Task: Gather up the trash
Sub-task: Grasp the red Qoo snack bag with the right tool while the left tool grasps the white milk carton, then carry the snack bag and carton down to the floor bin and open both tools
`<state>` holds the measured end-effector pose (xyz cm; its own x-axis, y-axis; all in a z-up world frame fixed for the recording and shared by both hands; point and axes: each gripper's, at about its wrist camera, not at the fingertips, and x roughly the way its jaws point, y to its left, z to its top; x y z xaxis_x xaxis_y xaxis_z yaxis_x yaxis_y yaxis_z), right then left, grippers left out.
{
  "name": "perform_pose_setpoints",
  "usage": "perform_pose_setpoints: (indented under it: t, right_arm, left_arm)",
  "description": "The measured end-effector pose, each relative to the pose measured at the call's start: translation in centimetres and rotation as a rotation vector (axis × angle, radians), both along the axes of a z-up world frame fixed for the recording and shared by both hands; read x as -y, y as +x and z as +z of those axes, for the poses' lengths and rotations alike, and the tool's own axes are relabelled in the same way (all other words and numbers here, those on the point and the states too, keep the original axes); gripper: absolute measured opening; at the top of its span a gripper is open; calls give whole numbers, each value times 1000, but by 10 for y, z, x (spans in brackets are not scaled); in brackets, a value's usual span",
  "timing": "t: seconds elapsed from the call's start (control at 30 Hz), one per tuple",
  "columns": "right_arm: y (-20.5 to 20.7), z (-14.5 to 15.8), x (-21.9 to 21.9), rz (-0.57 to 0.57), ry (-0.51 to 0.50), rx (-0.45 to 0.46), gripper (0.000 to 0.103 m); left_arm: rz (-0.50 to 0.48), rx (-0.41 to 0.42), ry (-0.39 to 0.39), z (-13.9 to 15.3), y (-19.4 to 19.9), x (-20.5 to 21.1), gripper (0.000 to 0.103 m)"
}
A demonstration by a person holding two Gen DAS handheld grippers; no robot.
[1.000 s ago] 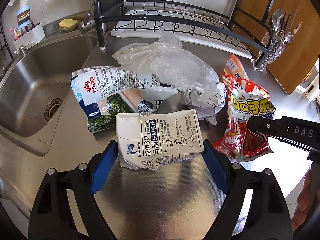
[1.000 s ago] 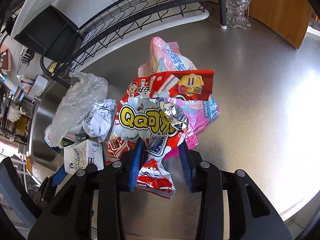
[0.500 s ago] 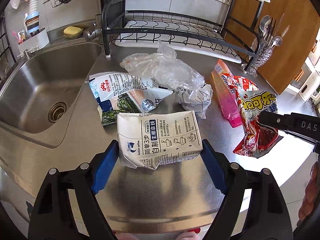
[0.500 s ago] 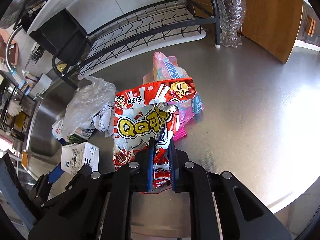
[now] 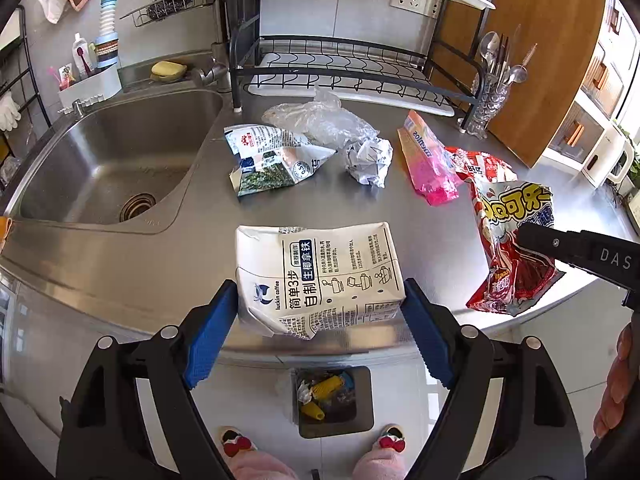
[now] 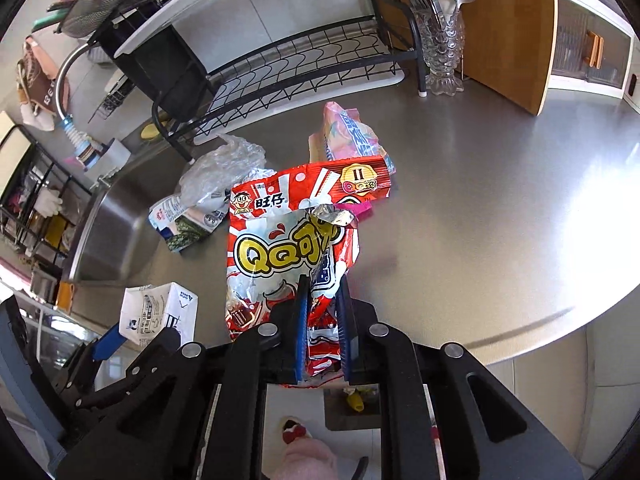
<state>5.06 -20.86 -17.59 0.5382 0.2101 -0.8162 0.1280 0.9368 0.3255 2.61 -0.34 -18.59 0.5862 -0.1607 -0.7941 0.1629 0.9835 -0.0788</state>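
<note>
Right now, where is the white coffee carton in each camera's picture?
Left wrist view: the white coffee carton sits low in the middle, between the left claw's blue pads.
Right wrist view: the carton is at lower left.
Shared landmark: the black dish rack behind the trash.

Counter (image 5: 420, 236): brushed steel, satin sheen, glare patch toward its right edge. Sink (image 5: 100, 160) left of counter: same steel, smoother bowl. White coffee carton (image 5: 320, 276): matt printed paperboard, creased. Red snack bag (image 6: 288, 240): glossy plastic film, silver foil lining at the torn top. Clear bag (image 5: 320, 122) at counter back: thin crinkled plastic. Dish rack (image 5: 352, 68) behind it: black coated wire. Board (image 6: 508, 28) right of rack: smooth wood.
</note>
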Motion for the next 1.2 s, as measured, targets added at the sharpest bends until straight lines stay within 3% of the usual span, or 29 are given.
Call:
perform_pose_setpoints:
  t: [0.3, 0.5, 0.83, 1.2]
  right_arm:
    - [-63, -2, -3, 16, -4, -14, 14]
    - [-98, -26, -8, 24, 4, -68, 14]
    - [-134, -110, -30, 58, 5, -271, 14]
    - [-125, -227, -41, 37, -5, -443, 14]
  left_arm:
    - [-12, -13, 4, -3, -58, -13, 78]
    - [-39, -75, 28, -28, -90, -16, 78]
    - [-64, -200, 59, -103, -115, -21, 78]
    - [-113, -359, 42, -214, -106, -14, 78]
